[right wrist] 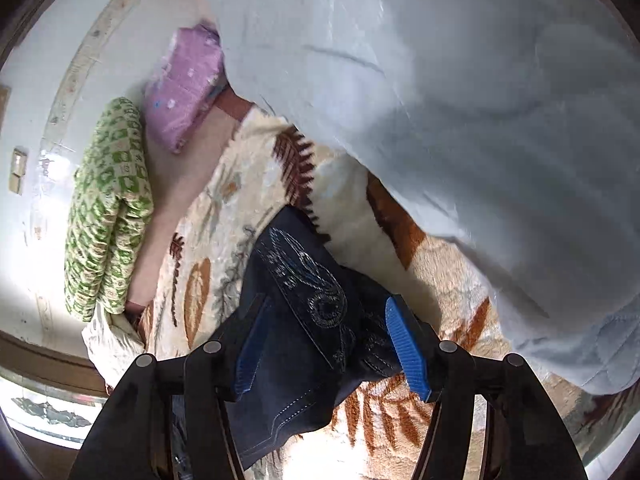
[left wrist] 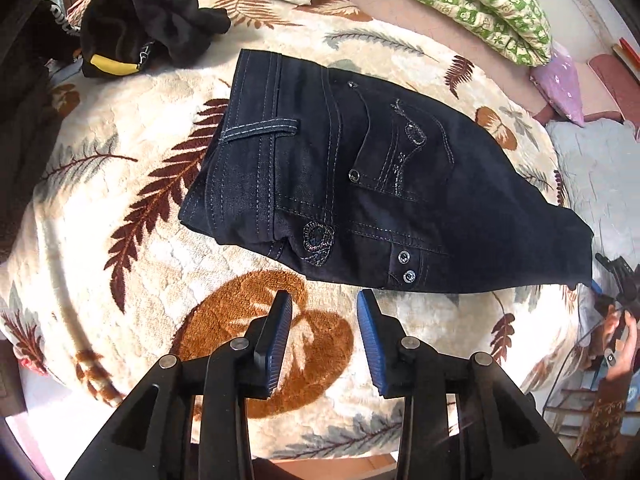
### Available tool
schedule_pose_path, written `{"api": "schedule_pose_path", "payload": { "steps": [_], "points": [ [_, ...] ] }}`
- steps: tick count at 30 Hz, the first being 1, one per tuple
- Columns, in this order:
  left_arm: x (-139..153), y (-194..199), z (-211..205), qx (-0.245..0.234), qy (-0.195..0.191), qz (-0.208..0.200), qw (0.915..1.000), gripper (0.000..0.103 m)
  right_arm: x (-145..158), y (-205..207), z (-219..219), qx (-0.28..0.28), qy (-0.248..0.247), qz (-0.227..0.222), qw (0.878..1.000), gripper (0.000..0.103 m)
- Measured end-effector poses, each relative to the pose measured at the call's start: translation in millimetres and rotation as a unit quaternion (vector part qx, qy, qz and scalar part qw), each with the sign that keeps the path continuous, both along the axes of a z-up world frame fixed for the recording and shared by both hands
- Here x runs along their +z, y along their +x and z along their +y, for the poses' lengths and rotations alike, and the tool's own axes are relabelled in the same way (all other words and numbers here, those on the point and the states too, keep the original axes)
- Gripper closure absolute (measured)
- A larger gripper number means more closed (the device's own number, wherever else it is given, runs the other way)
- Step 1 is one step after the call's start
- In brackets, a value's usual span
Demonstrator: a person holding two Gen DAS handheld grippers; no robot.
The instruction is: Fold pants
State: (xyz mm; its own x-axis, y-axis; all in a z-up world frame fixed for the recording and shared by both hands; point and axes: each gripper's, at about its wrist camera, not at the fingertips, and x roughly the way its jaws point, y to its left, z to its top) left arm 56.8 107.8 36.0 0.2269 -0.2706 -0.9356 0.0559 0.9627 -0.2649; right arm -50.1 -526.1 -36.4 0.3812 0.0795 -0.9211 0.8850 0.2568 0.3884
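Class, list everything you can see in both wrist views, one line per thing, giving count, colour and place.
pants: one, dark blue, folded on the blanket
blanket: one, cream with brown leaves, on the bed
black garment: one, black and yellow, far left
green pillow: one, green and cream, at the back
purple pillow: one, purple, beside the green one
pale quilt: one, light blue, right
left gripper: fingers open, empty
right gripper: fingers open over the pants

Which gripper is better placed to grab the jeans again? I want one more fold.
Right, probably: the right gripper is open with the jeans between its fingers. The left gripper is open over bare blanket, short of them.
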Motion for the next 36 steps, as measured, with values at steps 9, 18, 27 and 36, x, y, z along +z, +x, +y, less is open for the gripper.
{"api": "schedule_pose_path", "payload": {
  "steps": [9,18,27,36],
  "points": [
    [16,4,9,0.017,-0.014,-0.011,0.9997,0.056,-41,-19,30,-0.097,0.162,-0.073,0.979,0.048],
    [-22,54,-6,0.041,-0.001,0.012,0.9991,0.056,39,42,73,0.19,-0.225,0.06,0.954,0.084],
    [-44,59,1,0.045,-0.02,0.049,0.9976,0.06,-10,-27,33,0.06,-0.055,0.071,0.994,0.073],
    [47,114,31,0.072,0.021,-0.086,0.9935,0.015,63,27,31,0.129,-0.141,0.01,0.981,0.043]
  ]
}}
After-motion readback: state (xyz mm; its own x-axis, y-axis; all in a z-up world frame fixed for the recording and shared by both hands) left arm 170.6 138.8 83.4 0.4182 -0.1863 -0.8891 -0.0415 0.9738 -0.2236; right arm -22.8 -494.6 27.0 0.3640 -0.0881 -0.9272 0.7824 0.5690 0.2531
